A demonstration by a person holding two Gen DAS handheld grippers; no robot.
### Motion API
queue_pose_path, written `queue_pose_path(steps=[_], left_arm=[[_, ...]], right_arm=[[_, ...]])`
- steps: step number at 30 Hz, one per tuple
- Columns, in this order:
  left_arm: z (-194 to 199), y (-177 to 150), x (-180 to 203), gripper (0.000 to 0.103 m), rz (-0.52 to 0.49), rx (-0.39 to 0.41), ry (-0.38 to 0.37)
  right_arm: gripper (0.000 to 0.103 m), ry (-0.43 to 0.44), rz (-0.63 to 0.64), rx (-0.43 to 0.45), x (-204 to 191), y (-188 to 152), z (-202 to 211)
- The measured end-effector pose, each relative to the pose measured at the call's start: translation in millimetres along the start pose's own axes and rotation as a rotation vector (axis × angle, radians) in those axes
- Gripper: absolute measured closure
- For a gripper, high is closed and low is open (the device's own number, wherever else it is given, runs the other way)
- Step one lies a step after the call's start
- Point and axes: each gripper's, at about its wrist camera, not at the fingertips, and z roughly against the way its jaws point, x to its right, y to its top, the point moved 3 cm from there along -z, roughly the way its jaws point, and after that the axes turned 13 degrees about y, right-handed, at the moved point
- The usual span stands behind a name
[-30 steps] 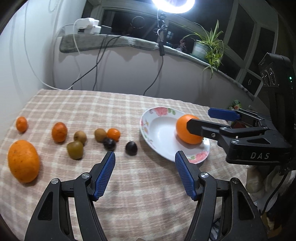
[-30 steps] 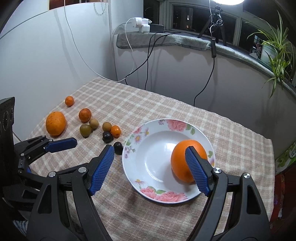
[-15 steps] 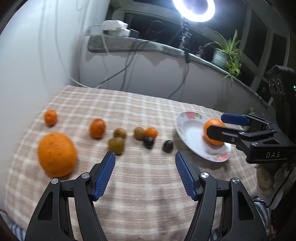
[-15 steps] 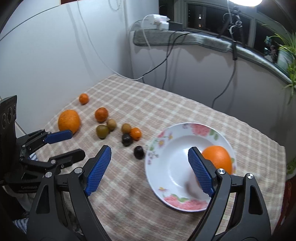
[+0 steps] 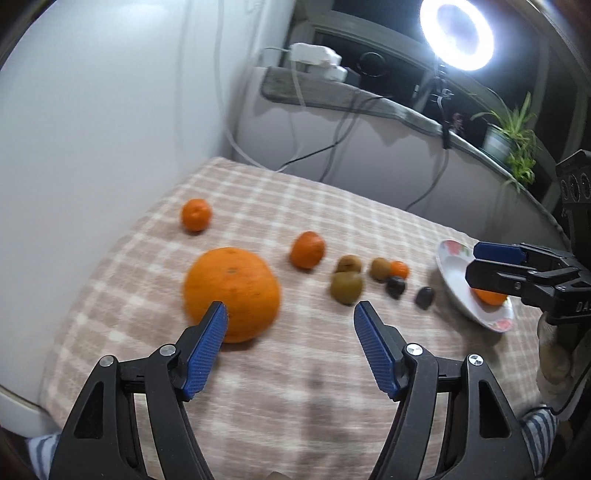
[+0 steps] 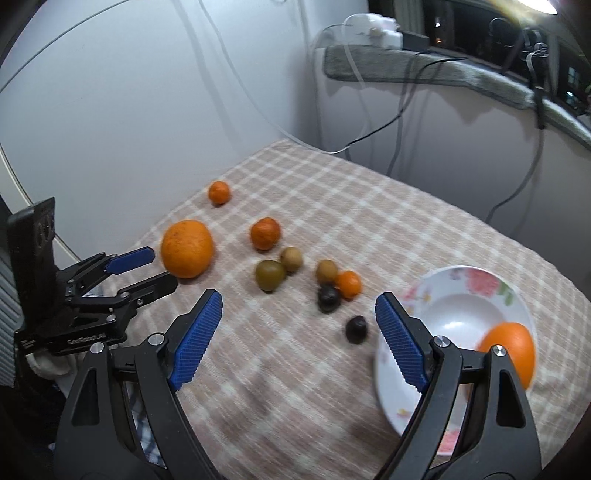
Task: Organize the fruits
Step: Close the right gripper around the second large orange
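Landmark: flowered plate (image 6: 515, 295), one orange (image 6: 511, 345) in it.
Left gripper (image 5: 290, 326): jaws wide, just been opening, empty; aimed toward the large orange (image 5: 231, 290), probably next pick.
Right gripper (image 6: 299, 332): jaws wide, empty, beside plate.
Loose fruit: bench (image 6: 388, 229), left of plate.

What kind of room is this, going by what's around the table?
Probably a home room set up for filming: a table under a checked cloth beside a window ledge holding a potted plant, a ring light clamped above, and charger cables trailing down the wall.
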Motion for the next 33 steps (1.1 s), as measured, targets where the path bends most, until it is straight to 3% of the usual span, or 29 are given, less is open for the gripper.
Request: queue_pose_path(steps=[9,23,33], left_arm=[[-16.6,-1.5,-23.8,0.031,0.040,-0.027,0.003],[-42.2,-3.8,-41.2,0.031,0.105,-0.079,-0.059],[-49.5,-3.1,-41.1,0.031,0.109,-0.094,-0.095]], right_arm=[[0.016,0.094,0.009,-0.053,-22.1,18.2,-42.7],[0.016,0.234,0.017,-0.145,-45.5,40.3,-111.2],[0.019,0.268,0.038,-0.199,-59.7,42.6,-143.5]])
